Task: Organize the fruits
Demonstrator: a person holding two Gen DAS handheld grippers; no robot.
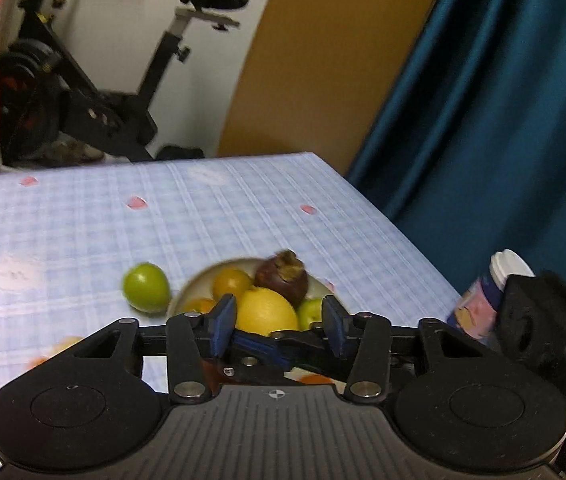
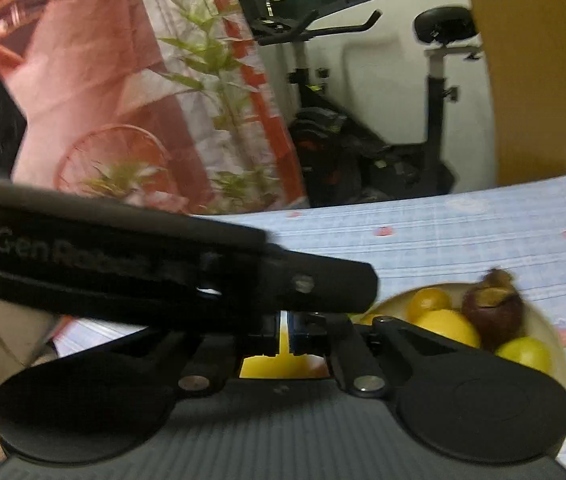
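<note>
- Left claw (image 1: 279, 312) is up off the surface (image 1: 203, 208) with its blue fingers (image 1: 225, 314) apart and nothing pinched between them. You just see the bowl through the gap.
- Bowl (image 1: 187, 292) sits near the surface's right edge, and the claw body cuts off its whole near half.
- In the bowl: a lemon (image 1: 267, 310) in front, an orange fruit (image 1: 232, 282) behind it, a dark purple one with a dry brown cap (image 1: 283, 278), and a bit of a green one (image 1: 310, 314) peeking out by the right finger. Another orange thing at the bowl's left is mostly hidden.
- One green fruit (image 1: 146, 287) sits loose on the surface just left of the bowl, pretty smeared.
- Orange-ish blobs at the lower left and under the claw linkage, too blurry to name.
- A white-capped bottle (image 1: 483, 300) at the right edge is half covered by a black block.
- Right claw (image 2: 285, 330) is closed, with only a thin yellow slit showing between the tips. The other tool's black body (image 2: 163, 276) lies across the view and hides most of the fingers, so I can't tell if anything's pinched.
- An exercise bike (image 1: 83, 92) stands in the back.
</note>
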